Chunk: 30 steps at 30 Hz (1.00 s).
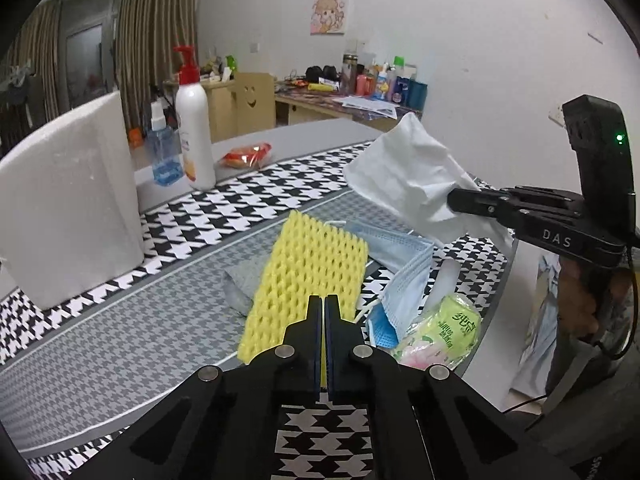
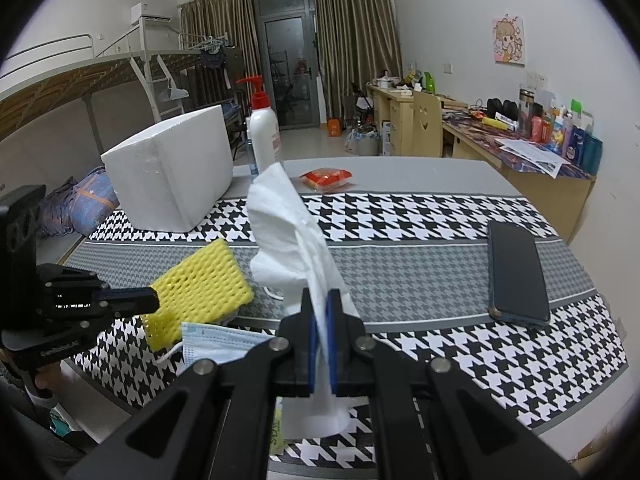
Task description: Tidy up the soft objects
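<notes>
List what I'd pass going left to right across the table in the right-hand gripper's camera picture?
White foam box → yellow foam netting → white lotion bottle → white tissue pinched in the right gripper → red snack packet → dark phone.

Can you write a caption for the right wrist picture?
Right gripper holds a white tissue above the checked cloth.

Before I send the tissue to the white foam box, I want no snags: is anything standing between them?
Nothing visible does. The right claw holds the tissue above the table; the foam box sits beyond, the yellow sponge lying lower.
</notes>
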Tool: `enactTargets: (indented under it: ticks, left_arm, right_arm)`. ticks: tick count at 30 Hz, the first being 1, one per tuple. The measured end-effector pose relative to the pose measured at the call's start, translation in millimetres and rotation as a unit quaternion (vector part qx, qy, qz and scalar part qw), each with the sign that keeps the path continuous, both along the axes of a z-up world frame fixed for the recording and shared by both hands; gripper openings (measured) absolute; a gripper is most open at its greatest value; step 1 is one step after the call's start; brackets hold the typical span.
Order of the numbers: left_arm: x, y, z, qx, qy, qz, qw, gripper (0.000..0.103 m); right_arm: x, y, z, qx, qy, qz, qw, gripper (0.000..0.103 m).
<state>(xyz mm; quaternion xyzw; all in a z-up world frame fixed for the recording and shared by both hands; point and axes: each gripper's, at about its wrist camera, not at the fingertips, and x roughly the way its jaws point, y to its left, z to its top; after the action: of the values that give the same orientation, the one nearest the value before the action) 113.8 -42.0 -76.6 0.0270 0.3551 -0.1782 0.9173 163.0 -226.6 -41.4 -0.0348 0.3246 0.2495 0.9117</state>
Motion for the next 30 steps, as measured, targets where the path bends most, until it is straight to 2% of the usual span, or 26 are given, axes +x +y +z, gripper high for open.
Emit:
enactTargets:
  ticks: [2, 3, 5, 6, 7, 10, 14, 18, 24, 26, 27, 28, 30]
  left_arm:
    - [-3, -1, 1, 0.011, -0.008, 0.008, 0.9999, 0.002]
    - [-3, 0, 1, 0.013, -0.007, 0.011, 0.9998, 0.005]
    - [-2, 0, -3, 0.023, 0.001, 0.012, 0.9997, 0.021]
    - [-2, 1, -5, 0.025, 0.002, 0.014, 0.9996, 0.036]
    - [-2, 1, -7, 0.025, 0.002, 0.012, 0.9996, 0.045]
    - [-1, -1, -12, 0.031, 0.006, 0.008, 0.9995, 0.045]
    - [4, 2, -15, 0.039, 0.003, 0.028, 0.9988, 0.045]
    - [4, 7, -10, 0.060, -0.027, 0.055, 0.9963, 0.045]
    - [15, 5, -26, 0.069, 0.014, 0.046, 0.9964, 0.045]
    - [15, 4, -28, 0.070, 0.018, 0.045, 0.9964, 0.033]
    - [16, 4, -28, 0.071, 0.019, 0.045, 0.9963, 0.020]
    - [15, 4, -28, 0.071, 0.019, 0.044, 0.9963, 0.014]
    - [14, 4, -27, 0.071, 0.019, 0.041, 0.9965, 0.011]
  right_arm:
    - [0, 0, 0, 0.001, 0.000, 0.001, 1.000, 0.007]
    - [0, 0, 0, 0.001, 0.000, 0.002, 1.000, 0.007]
    - [-1, 1, 0, 0.000, -0.001, 0.004, 1.000, 0.007]
    - [-2, 1, 0, 0.000, -0.001, 0.004, 1.000, 0.007]
    - [-2, 2, 0, 0.000, 0.000, 0.005, 1.000, 0.007]
    - [-2, 2, -2, 0.000, 0.002, 0.005, 1.000, 0.007]
    - [-4, 2, -3, 0.000, 0.004, 0.005, 1.000, 0.007]
    - [-6, 3, -4, -0.001, 0.005, 0.007, 1.000, 0.007]
    - [-4, 3, -3, 0.000, 0.004, 0.005, 1.000, 0.007]
    - [-5, 4, -3, -0.002, 0.003, 0.006, 1.000, 0.007]
    - [-5, 4, -3, -0.002, 0.004, 0.006, 1.000, 0.007]
    - [-4, 4, -2, -0.003, 0.004, 0.006, 1.000, 0.007]
    - [-4, 4, -2, -0.003, 0.003, 0.006, 1.000, 0.007]
